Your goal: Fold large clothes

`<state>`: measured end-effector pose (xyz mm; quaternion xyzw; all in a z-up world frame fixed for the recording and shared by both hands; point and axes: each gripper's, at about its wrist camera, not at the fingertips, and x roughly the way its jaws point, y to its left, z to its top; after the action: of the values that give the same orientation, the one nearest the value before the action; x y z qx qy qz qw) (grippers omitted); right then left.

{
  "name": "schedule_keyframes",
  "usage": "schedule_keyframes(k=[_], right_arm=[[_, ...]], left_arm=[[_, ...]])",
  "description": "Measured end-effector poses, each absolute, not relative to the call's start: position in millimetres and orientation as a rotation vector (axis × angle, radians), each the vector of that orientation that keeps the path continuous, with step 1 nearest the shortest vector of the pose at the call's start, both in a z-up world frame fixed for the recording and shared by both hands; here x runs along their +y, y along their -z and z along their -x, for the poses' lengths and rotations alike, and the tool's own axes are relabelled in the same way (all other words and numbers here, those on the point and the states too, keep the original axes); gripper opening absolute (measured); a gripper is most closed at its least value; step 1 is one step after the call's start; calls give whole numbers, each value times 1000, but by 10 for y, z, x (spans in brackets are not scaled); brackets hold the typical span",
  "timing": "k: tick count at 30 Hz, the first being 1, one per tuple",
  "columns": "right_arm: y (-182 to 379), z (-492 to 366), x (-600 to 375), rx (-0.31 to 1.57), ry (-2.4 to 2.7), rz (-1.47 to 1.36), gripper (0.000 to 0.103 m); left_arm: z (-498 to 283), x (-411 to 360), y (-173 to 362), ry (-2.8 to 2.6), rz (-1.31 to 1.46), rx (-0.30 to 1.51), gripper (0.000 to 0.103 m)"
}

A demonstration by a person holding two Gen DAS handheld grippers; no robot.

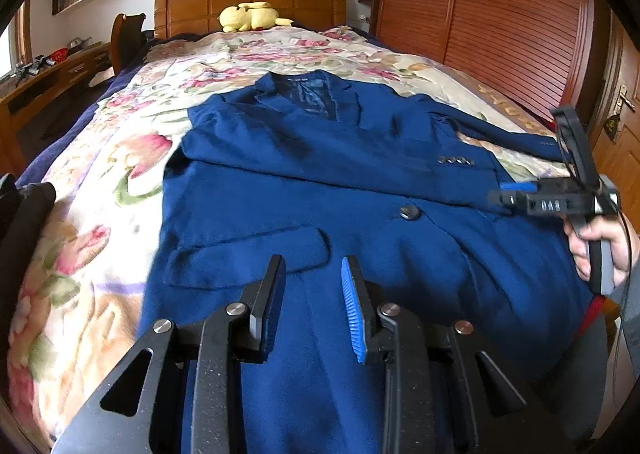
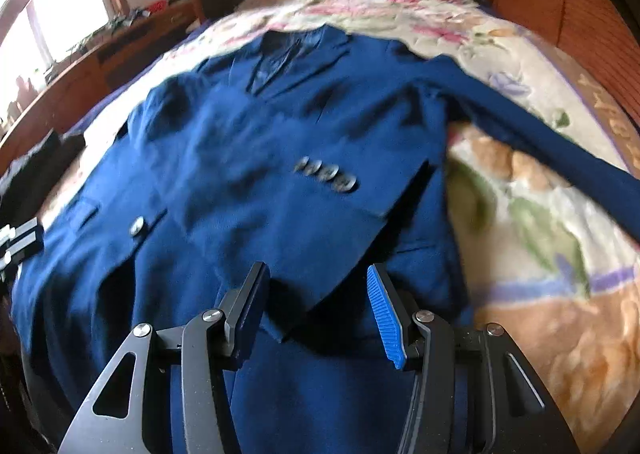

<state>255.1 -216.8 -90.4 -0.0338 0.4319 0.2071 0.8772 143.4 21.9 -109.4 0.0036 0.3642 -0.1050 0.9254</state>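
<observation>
- Left gripper (image 1: 312,304): nearest its own camera, jaws partly apart with nothing between the pads; it hangs over the hem end of the blue blazer (image 1: 320,189), one pad black, the other ribbed blue.
- Right gripper (image 2: 316,312): jaws wider apart than the left's, nothing clamped; blazer cloth lies below the gap. From the left wrist view it shows at the blazer's right edge, held by a hand (image 1: 600,250) in a grey sleeve.
- Blazer: spread front-up on the floral bedspread (image 1: 120,157), collar toward the headboard (image 1: 248,1), hem toward the grippers.
- One sleeve is folded across the blazer's chest, its cuff buttons (image 2: 326,175) lying on the front panel; the other sleeve (image 2: 540,133) stretches out sideways from the blazer onto the bedspread.
- A single front button (image 1: 409,212) sits near the blazer's middle, with a pocket flap (image 1: 256,254) just beside it, toward the hem.
- Beyond the blazer's collar, a yellow plush toy (image 1: 250,15) rests against the headboard.
- To the sleeve side of the blazer stands a reddish slatted wardrobe (image 1: 500,13); on the opposite side, a wooden desk (image 1: 52,73) under a window.
</observation>
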Motion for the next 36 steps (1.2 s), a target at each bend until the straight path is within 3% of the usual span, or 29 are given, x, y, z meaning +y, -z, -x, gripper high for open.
schedule_keyframes(k=[1,2,5,16,17,19,21,24,29,36], right_arm=[[926,-2548,-2144,904,-433,84,52],[940,-2543,-2133,903,-439,92,44],[920,-2519,-2071,892,-480,107,11],[772,-2217,-2257,837,-571,41,9],[765,-2213,-2275,825,-538,63,10],[748,-2215,-2257,813,-512,95,23],[731,-2231,-2268,799,-481,124,48],[678,-2250,-2300,758,-449,156,63],[712,-2438,-2345,719,-454,119,64],[1218,-2850,-2173,772,-421,127,64]], left_arm=[[-1463,248,1081,211,-5,745,30],[-1494,283,1067,205,-2,744,30],[-1650,432,987,184,0,743,30],[-2437,948,916,132,-53,759,31],[-2560,998,949,117,-58,773,31],[-2714,1069,1000,100,-68,788,31],[-2886,1119,1066,96,-75,804,31],[-3088,1136,1152,94,-77,823,31],[-3437,1141,1299,93,-68,846,31],[-3764,1156,1479,69,-56,894,31]])
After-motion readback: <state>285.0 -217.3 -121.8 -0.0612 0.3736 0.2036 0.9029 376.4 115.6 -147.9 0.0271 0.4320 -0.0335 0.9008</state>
